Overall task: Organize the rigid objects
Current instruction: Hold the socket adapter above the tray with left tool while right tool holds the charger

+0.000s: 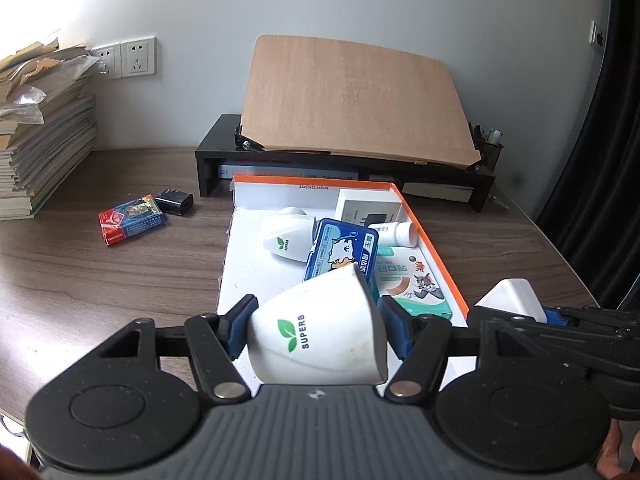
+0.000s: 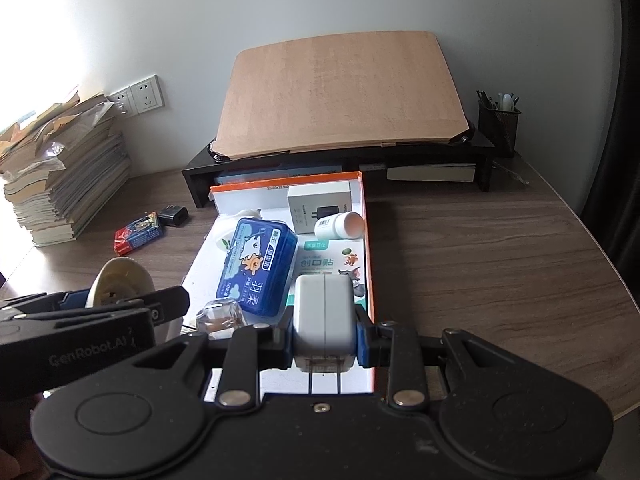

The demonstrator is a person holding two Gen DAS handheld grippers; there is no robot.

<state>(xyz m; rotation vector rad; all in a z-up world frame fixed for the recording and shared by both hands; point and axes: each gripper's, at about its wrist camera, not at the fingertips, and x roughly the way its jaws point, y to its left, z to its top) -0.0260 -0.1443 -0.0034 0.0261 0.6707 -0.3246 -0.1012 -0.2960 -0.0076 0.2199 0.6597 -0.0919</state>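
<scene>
My left gripper [image 1: 316, 330] is shut on a white SUPERB cup [image 1: 320, 336], held tilted over the near end of the orange-rimmed white box [image 1: 436, 248]. My right gripper [image 2: 323, 334] is shut on a white power adapter [image 2: 324, 316], prongs toward me, over the box's near right corner [image 2: 370, 264]. In the box lie a second white SUPERB cup [image 1: 286, 234], a blue tin [image 1: 344, 254], a cartoon plaster box [image 1: 416, 284], a white bottle [image 1: 394, 232], a white charger carton [image 1: 370, 206] and a small clear item [image 2: 220, 314].
A red card pack [image 1: 132, 220] and a black adapter [image 1: 174, 201] lie on the wooden desk left of the box. A black monitor riser [image 1: 216, 148] with a tilted wooden board [image 1: 356, 100] stands behind. A paper stack [image 1: 44, 136] sits far left, a pen holder [image 2: 498, 128] far right.
</scene>
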